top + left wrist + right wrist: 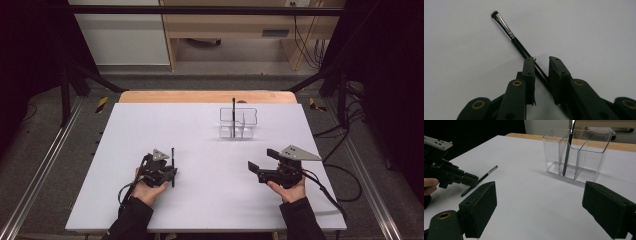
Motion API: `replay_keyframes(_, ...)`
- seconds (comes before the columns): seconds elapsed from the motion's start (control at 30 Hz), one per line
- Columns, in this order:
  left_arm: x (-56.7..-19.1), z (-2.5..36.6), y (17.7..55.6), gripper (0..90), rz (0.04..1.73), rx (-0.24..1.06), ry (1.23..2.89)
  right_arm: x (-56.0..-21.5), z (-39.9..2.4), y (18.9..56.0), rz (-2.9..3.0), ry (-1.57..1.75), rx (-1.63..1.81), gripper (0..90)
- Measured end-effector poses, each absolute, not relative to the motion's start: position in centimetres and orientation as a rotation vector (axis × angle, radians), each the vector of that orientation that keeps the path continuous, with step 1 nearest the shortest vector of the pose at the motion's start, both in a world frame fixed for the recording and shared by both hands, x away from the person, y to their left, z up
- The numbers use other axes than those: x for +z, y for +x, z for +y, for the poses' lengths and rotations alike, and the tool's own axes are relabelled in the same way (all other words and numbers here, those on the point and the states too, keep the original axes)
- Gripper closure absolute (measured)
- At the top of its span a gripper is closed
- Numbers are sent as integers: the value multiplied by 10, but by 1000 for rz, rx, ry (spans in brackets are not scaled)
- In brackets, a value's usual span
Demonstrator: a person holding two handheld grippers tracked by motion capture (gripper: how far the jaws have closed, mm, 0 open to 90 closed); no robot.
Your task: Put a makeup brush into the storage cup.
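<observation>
Desk (pixel 150 200): white top, carrying everything below; a person's hands come in from the near edge.
Organizer (pixel 238 123): clear plastic, divided into compartments, standing toward the far right of the desk, well apart from both tools; one dark brush (pixel 567 155) stands upright in a compartment.
Right tool (pixel 256 169): held low over the near right of the desk, jaws spread wide, nothing between them; the organizer lies ahead of it.
Left tool (pixel 541 71): held over the near left of the desk, jaws drawn close together, a narrow gap showing between the pads.
Makeup brush (pixel 520 46): thin black handle, silver ferrule, small dark tip; lying flat on the desk. Its handle runs into the gap between the left tool's jaws, against the one pad; whether the other pad presses on it I cannot tell. The bristle end points away from the tool.
</observation>
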State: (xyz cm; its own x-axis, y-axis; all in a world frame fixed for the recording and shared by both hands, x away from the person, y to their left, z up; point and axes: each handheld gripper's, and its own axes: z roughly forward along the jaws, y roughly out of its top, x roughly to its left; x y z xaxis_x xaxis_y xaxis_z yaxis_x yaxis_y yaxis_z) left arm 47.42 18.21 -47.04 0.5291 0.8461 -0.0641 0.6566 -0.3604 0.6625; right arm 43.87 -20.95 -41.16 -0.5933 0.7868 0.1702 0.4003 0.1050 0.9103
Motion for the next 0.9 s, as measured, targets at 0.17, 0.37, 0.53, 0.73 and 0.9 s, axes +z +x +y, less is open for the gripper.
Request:
replay_keyframes(0.17,-470,182,473,760,1198,372,2143,-411,-210,438,2034,1159,1488,129)
replay_keyframes(0.37,-469,181,472,770,1190,367,2154,-413,-208,439,2039,1161,1483,129)
replay_keyframes(0.53,-469,181,471,783,1189,357,2157,-414,-207,439,2051,1161,1478,129)
replay_keyframes(0.73,-468,181,470,794,1168,345,2177,-414,-206,439,2051,1164,1479,129)
replay_keyframes(0.9,-467,182,470,803,1159,340,2185,-415,-206,439,2055,1165,1475,129)
